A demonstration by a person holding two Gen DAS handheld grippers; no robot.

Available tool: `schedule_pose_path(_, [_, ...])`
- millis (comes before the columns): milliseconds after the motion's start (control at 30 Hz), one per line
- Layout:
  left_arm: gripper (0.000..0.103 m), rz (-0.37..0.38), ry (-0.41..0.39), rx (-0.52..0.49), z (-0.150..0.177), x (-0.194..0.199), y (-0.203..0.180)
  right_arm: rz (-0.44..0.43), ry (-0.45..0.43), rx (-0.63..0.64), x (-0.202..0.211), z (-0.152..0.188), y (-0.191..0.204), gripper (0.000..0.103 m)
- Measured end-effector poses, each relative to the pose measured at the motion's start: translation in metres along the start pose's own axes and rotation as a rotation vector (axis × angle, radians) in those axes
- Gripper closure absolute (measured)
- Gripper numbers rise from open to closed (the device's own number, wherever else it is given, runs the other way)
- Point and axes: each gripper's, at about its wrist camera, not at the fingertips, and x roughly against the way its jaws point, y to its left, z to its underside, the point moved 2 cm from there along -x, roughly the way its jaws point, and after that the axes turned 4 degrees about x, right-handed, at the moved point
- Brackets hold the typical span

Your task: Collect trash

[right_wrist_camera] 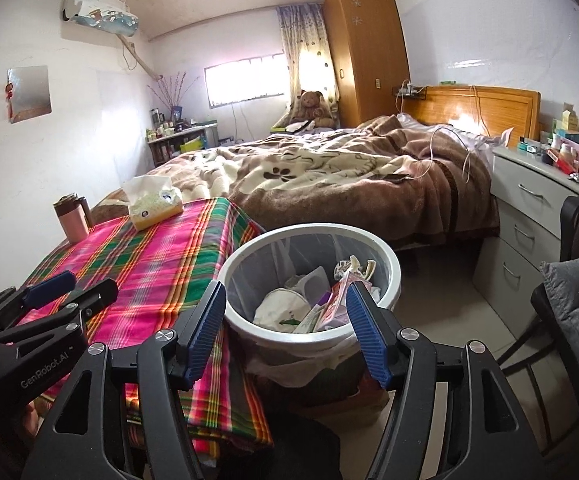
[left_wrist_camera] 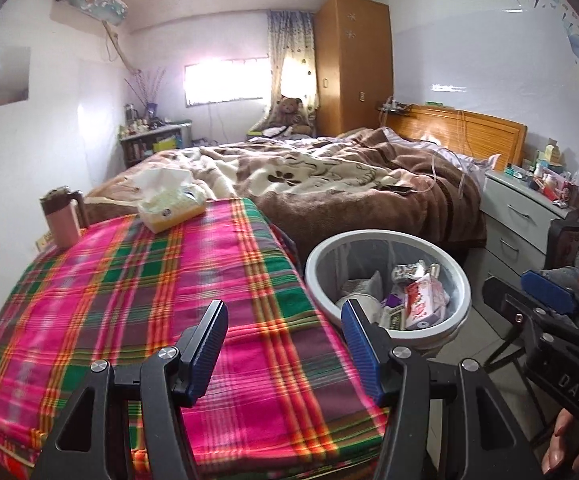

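A white round trash bin [left_wrist_camera: 459, 280] [right_wrist_camera: 245, 258] lined with a clear bag stands on the floor beside the table, holding several wrappers and papers [left_wrist_camera: 421, 300] [right_wrist_camera: 317, 304]. My left gripper [left_wrist_camera: 285, 320] is open and empty above the plaid tablecloth [left_wrist_camera: 129, 280], left of the bin. It also shows in the right wrist view [right_wrist_camera: 73, 284]. My right gripper [right_wrist_camera: 287, 300] is open and empty, hovering over the bin's near rim. It also shows at the right edge of the left wrist view [left_wrist_camera: 529, 288].
A tissue box [left_wrist_camera: 169, 208] [right_wrist_camera: 155, 204] and a pink mug [left_wrist_camera: 61, 220] [right_wrist_camera: 72, 220] sit at the table's far end. A bed with a brown blanket [left_wrist_camera: 349, 176] lies behind. A grey drawer unit [right_wrist_camera: 529, 208] and a dark chair [right_wrist_camera: 569, 312] stand to the right.
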Motion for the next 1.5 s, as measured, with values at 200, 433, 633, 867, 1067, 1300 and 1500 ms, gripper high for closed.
schedule_pose_path(200, [0.044, -0.012, 0.002, 0.027, 0.01, 0.01, 0.013, 0.022, -0.015, 0.004, 0.005, 0.007, 0.007, 0.038])
schedule_pose_path(433, [0.044, -0.036, -0.004, 0.051, 0.015, 0.012, 0.023, 0.002, -0.008, -0.005, 0.006, 0.01, 0.011, 0.038])
schedule_pose_path(633, [0.044, -0.036, -0.004, 0.05, 0.016, 0.012, 0.024, -0.006, 0.001, -0.014, 0.007, 0.013, 0.014, 0.038])
schedule_pose_path(867, [0.044, -0.039, -0.008, 0.052, 0.015, 0.012, 0.024, -0.004, -0.001, -0.017, 0.009, 0.014, 0.015, 0.038])
schedule_pose_path(1067, [0.044, -0.038, -0.011, 0.052, 0.016, 0.015, 0.024, -0.003, -0.001, -0.018, 0.009, 0.014, 0.015, 0.038])
schedule_pose_path(1300, [0.044, -0.04, -0.014, 0.054, 0.016, 0.016, 0.025, -0.003, -0.004, -0.022, 0.011, 0.013, 0.017, 0.038])
schedule_pose_path(1500, [0.044, -0.041, -0.017, 0.058, 0.015, 0.018, 0.025, 0.001, -0.004, -0.024, 0.012, 0.013, 0.018, 0.038])
